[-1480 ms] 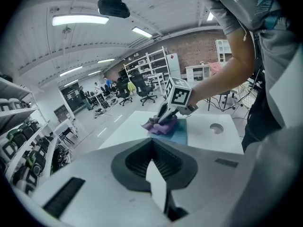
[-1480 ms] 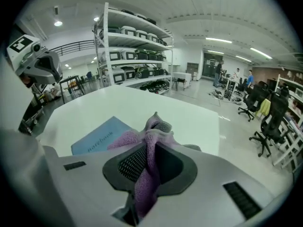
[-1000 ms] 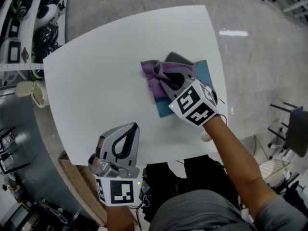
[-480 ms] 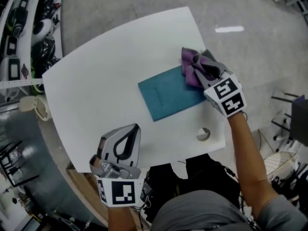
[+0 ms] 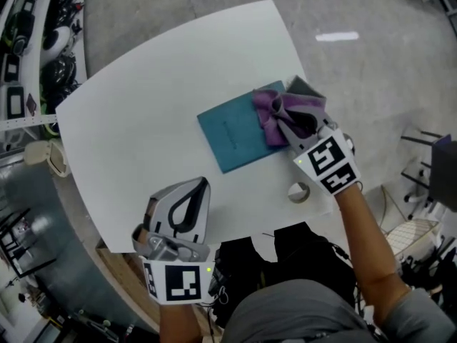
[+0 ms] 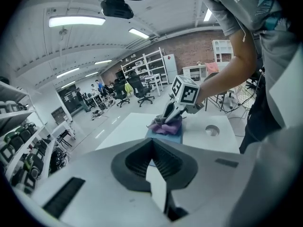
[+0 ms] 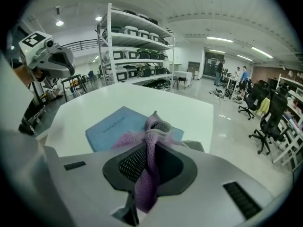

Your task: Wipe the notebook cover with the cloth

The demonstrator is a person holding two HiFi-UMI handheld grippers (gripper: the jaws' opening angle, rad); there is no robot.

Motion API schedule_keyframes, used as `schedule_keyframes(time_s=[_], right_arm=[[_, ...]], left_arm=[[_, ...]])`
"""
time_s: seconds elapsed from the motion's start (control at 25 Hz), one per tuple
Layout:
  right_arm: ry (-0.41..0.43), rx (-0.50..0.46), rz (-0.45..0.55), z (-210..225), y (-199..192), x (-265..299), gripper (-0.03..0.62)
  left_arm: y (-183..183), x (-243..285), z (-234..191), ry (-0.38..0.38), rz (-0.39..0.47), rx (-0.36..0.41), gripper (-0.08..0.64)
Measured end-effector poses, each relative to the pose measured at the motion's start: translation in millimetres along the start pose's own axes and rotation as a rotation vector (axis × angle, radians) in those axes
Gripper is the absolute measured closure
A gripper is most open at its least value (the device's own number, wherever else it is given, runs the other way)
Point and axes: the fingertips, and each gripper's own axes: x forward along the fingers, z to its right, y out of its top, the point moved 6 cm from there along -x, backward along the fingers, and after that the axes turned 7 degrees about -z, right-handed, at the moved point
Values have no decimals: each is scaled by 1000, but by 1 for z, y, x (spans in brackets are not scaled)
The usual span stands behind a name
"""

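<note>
A teal notebook (image 5: 227, 132) lies flat right of the middle of the white table (image 5: 136, 113). My right gripper (image 5: 277, 117) is shut on a bunched purple cloth (image 5: 267, 111), which rests on the notebook's right end. In the right gripper view the cloth (image 7: 150, 141) hangs pinched between the jaws above the notebook (image 7: 111, 128). The left gripper view shows the same cloth (image 6: 168, 127) and right gripper (image 6: 171, 113) from afar. My left gripper (image 5: 199, 186) hovers at the table's near edge, shut with nothing in it, its tips (image 6: 152, 141) meeting.
A roll of tape (image 5: 299, 191) lies near the table's front right corner. A grey object (image 5: 304, 88) sits behind the cloth by the right edge. Shelves with equipment (image 5: 28, 27) stand at the left, and office chairs (image 7: 265, 122) stand on the floor beyond the table.
The right gripper swept the cloth from the notebook's left part across to its far right corner, then back a little onto the right end. The left gripper stayed put.
</note>
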Motion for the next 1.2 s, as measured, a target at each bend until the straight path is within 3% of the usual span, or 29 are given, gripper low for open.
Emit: schedule_keyframes(time_s=[0.4, 0.72, 0.88, 1.04, 1.12, 1.2], right_arm=[[132, -65, 0, -80, 0, 2, 518], [255, -141, -35, -137, 8, 21, 498], [221, -201, -50, -158, 24, 7, 420], [146, -239, 37, -179, 61, -32, 416], [124, -286, 108, -191, 84, -58, 449], [117, -327, 180, -206, 108, -86, 535]], left_arm=[[-31, -23, 0, 34, -7, -53, 560], [-52, -58, -2, 79, 57, -93, 560], [-60, -92, -9, 113, 69, -94, 560], [-66, -134, -16, 152, 84, -87, 560], [-67, -156, -19, 171, 94, -80, 560], [-68, -179, -20, 184, 107, -76, 560]])
